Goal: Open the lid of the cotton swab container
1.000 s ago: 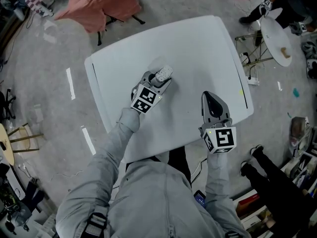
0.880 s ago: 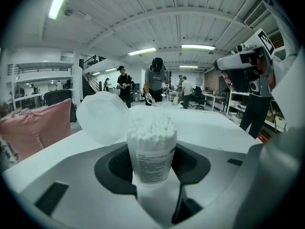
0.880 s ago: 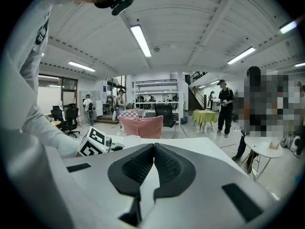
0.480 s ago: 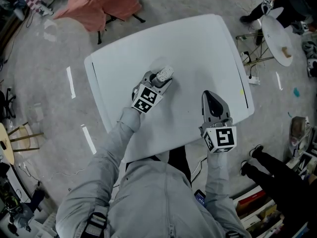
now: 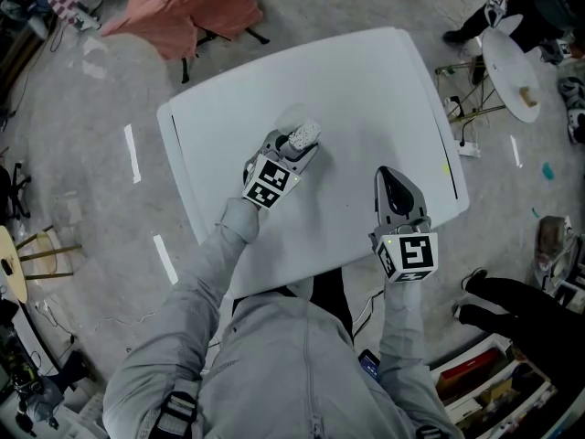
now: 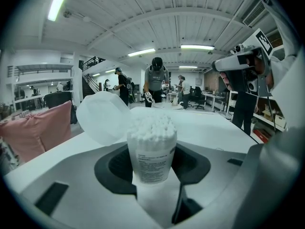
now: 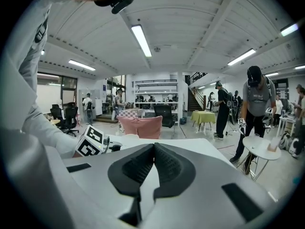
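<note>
We hold the left gripper (image 5: pixel 298 144) over the middle of the white table (image 5: pixel 366 80). Its jaws are clamped on the cotton swab container (image 6: pixel 151 157). In the left gripper view the black pads (image 6: pixel 114 166) bear against both sides of the container's lower body. The container stands upright between them, with its printed label facing the camera.

The lid (image 6: pixel 101 116) is already open. It is swung back to the left of the container's mouth and tilted, and it appears joined at the rim. The white swab tips (image 6: pixel 152 127) are exposed and fill the opening to the top. In the head view the container shows as a small pale cylinder at the tip of the left gripper, above the table surface. We cannot tell from either view whether its base touches the table.

We hold the right gripper (image 5: pixel 385 177) near the table's front right edge, well apart from the container. In the right gripper view its two pads meet along their length and nothing sits between them, so it is clenched and empty. It points across the table, away from the body.

Each gripper carries its marker cube at the rear: the left cube (image 5: pixel 270 182) just ahead of the grey sleeve (image 5: pixel 215 263), the right cube (image 5: pixel 409 255) beyond the table edge.
</note>
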### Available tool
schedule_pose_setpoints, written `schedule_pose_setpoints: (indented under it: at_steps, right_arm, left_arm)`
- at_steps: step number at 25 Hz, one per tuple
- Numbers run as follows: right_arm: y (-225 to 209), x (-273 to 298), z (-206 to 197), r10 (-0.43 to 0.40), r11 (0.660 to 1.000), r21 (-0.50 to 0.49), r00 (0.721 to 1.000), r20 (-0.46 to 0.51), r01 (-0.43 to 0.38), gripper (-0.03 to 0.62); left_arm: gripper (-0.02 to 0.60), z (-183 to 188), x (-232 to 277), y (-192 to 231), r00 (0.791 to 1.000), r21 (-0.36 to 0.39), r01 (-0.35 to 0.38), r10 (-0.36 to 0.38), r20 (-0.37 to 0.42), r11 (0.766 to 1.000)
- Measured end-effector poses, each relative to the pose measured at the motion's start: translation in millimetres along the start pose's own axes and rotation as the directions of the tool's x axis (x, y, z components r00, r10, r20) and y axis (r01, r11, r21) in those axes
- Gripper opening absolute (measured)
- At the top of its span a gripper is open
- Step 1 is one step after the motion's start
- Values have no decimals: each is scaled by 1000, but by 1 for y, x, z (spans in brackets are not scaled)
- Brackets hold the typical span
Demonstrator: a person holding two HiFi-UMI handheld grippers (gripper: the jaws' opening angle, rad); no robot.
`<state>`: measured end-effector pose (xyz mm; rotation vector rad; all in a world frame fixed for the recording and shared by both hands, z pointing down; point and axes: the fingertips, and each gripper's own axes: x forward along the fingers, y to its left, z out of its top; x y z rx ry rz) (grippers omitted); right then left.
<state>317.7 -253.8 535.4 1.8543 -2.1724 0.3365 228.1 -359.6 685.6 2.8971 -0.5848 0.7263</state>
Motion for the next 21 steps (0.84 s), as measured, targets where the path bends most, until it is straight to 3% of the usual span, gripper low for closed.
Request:
schedule_pose_setpoints:
  at_steps: [21]
  right_arm:
    - [6, -17, 7, -8, 1000, -25, 1000, 24, 9, 34]
  left_arm:
    - [213, 20, -15, -8, 1000, 35, -9, 8, 28, 999]
